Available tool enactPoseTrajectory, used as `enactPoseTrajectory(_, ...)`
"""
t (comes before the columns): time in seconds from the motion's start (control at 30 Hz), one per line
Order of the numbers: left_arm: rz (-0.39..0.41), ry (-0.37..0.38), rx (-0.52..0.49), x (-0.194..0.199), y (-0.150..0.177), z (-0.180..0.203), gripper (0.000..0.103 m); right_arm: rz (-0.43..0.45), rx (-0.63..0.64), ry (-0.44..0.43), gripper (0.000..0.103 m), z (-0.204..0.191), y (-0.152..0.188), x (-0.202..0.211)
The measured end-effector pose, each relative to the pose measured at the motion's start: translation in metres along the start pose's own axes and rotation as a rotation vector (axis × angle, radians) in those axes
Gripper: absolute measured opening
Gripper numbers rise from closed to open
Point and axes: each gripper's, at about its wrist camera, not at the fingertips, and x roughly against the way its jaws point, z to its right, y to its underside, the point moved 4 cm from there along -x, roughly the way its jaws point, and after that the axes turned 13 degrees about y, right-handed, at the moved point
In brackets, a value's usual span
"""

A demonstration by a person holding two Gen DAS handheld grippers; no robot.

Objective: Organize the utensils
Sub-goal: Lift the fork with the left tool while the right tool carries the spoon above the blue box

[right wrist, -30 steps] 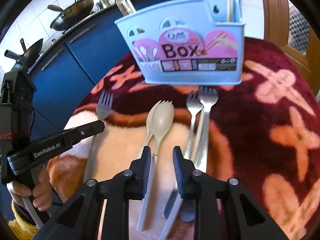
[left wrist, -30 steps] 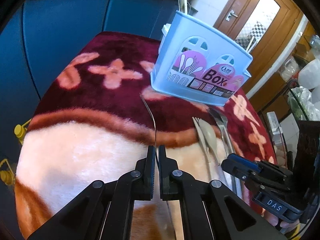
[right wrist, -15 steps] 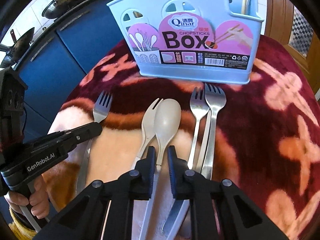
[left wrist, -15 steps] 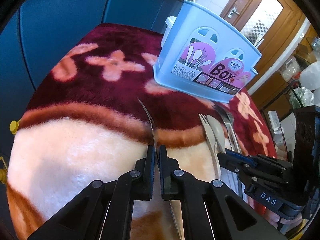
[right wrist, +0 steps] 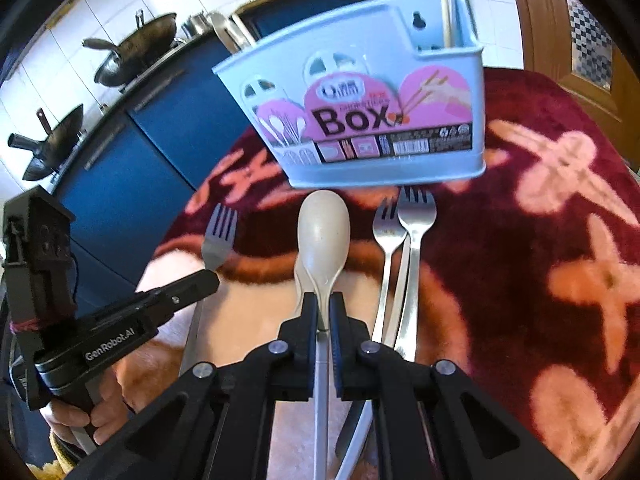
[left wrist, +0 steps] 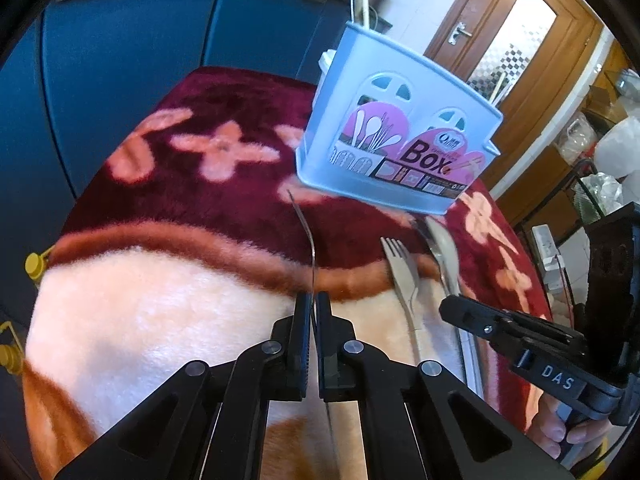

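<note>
A light blue utensil box stands on the far side of the red and cream floral cloth. My left gripper is shut on a steel fork, seen edge-on, and holds it off the cloth; the fork also shows in the right wrist view. My right gripper is shut on the handle of a beige spoon and lifts it toward the box. A beige fork lies on the cloth beneath it. Two steel forks lie to the right.
Blue cabinets stand behind the table, with woks on the counter. A wooden door is at the far right. Some utensils stand in the box. The cloth covers the whole tabletop.
My right gripper has closed on the beige spoon and raised it off the beige fork. My left gripper has kept hold of the steel fork and shifted slightly.
</note>
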Motion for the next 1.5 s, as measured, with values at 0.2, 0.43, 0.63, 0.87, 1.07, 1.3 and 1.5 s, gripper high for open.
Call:
enactPoseTrajectory(0.2, 0.038, -0.004, -0.022, 0.013, -0.004, 0.008, 0.001, 0.080, -0.003, -0.009, 0.008, 0.000, -0.003, 0.021)
enactPoseTrajectory(0.43, 0.080, -0.001, -0.040, 0.028, -0.008, 0.016, 0.001, 0.185, 0.011, 0.001, 0.008, -0.002, -0.008, 0.048)
enactPoseTrajectory(0.63, 0.132, 0.004, -0.062, 0.044, -0.012, 0.027, 0.001, 0.260, 0.013, 0.014, 0.008, -0.002, -0.012, 0.068)
enactPoseTrajectory(0.87, 0.194, 0.020, -0.089, 0.062, -0.024, 0.041, 0.001, 0.319, 0.004, 0.025, 0.008, 0.002, -0.025, 0.084)
enactPoseTrajectory(1.07, 0.248, 0.033, -0.119, 0.076, -0.044, 0.054, 0.001, 0.368, 0.001, 0.042, 0.008, 0.006, -0.042, 0.095)
enactPoseTrajectory(1.3, 0.310, 0.054, -0.138, 0.081, -0.074, 0.067, 0.001, 0.426, 0.008, 0.055, 0.008, 0.012, -0.069, 0.106)
enactPoseTrajectory(1.5, 0.374, 0.074, -0.193, 0.080, -0.109, 0.088, 0.001, 0.478, 0.009, 0.074, 0.008, 0.018, -0.096, 0.115)
